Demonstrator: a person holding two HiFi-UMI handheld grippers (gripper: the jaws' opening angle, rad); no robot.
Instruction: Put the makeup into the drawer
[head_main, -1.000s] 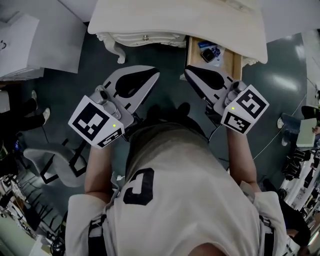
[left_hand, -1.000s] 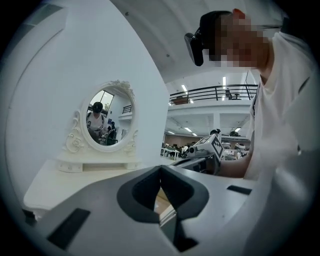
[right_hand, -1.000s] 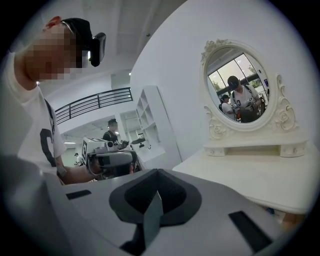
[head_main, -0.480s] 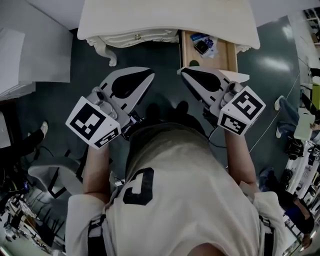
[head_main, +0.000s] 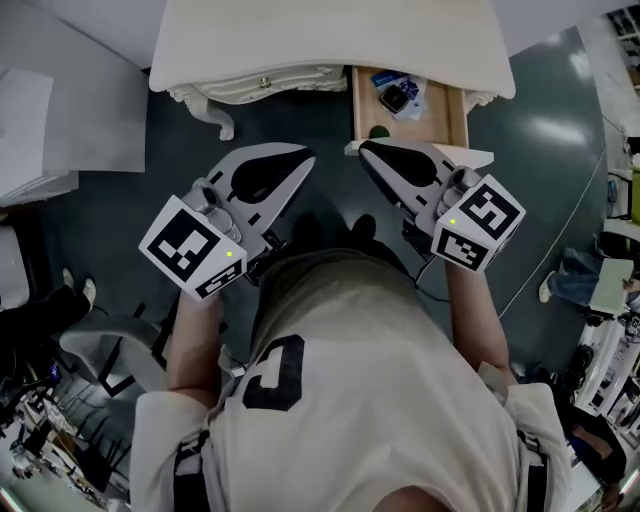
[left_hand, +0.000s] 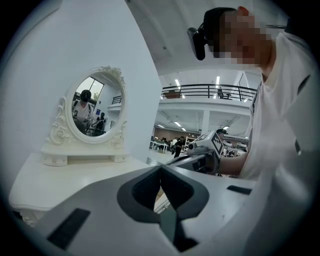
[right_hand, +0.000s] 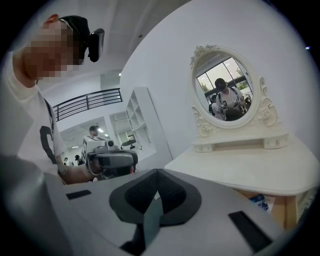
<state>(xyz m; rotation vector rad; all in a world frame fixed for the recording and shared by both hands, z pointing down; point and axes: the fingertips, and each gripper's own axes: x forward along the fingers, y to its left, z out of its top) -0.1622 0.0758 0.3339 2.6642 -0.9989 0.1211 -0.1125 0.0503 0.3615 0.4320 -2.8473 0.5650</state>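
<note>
The white dressing table (head_main: 330, 40) has its right drawer (head_main: 435, 130) pulled open. Inside lie makeup items: a dark compact (head_main: 397, 97) on a blue packet and a small dark piece (head_main: 379, 131). My right gripper (head_main: 366, 148) is shut and empty, its tip at the drawer's front left corner. To the left my left gripper (head_main: 305, 153) is also shut and empty, over the floor in front of the table. In the left gripper view the jaws (left_hand: 160, 168) meet with nothing between them; the right gripper view shows its jaws (right_hand: 157, 172) the same, with the blue packet (right_hand: 260, 200) under the tabletop.
An oval mirror (right_hand: 230, 90) in a carved white frame stands on the tabletop, also seen in the left gripper view as the mirror (left_hand: 95, 112). A closed left drawer with a knob (head_main: 265, 82) sits beside a curved table leg (head_main: 215, 120). White panels (head_main: 60, 110) lie left.
Both grippers have edged a little toward the table front. The view has shifted, so more of the open drawer's inside shows. Both jaws stay closed.
</note>
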